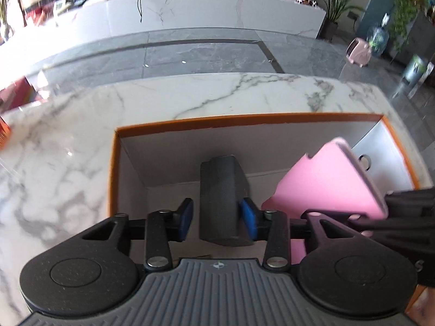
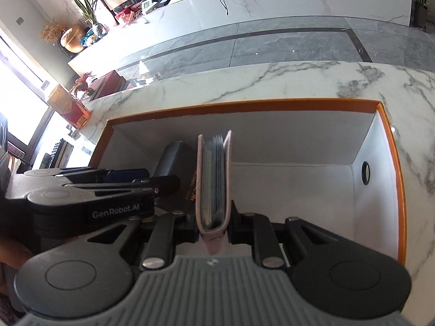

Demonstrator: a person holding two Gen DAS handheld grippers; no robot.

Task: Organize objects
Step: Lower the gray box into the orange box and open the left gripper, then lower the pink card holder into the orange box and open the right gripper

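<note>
Left wrist view: left gripper (image 1: 217,217) pointed steeply down into an orange-rimmed white box (image 1: 190,123) standing on a white marble counter (image 1: 68,149). Dark grey block-shaped case (image 1: 220,198) between the blue pads (image 1: 248,218); right pad against its side, left pad at 9 o'clock with a visible gap, so not clamped from both sides; jaws partly apart. Case upright inside the box, near the left half, far end toward 12 o'clock. Pink card holder (image 1: 326,184) at 3 o'clock of the case, tilted, flat pink cover facing the camera, carried by the black right gripper (image 1: 402,217) entering from the right edge. Round black-rimmed hole (image 1: 364,161) in the box's right wall, just past the holder's upper corner.

Right wrist view: right gripper (image 2: 213,228) clamped on the pink card holder (image 2: 213,190), seen edge-on, spine toward the camera, grey sleeves showing between the two covers, fingers tight on both sides. Holder held over the box interior (image 2: 299,190), roughly at centre. Dark case (image 2: 176,163) just beside it at 9 o'clock, gold lettering on its near face, unreadable. Left gripper (image 2: 114,184) lying across from the left edge, marked GenRobot.AI. Right half of the box floor bare white. Red carton (image 2: 68,108) at 10 o'clock on the counter's far corner.
</note>
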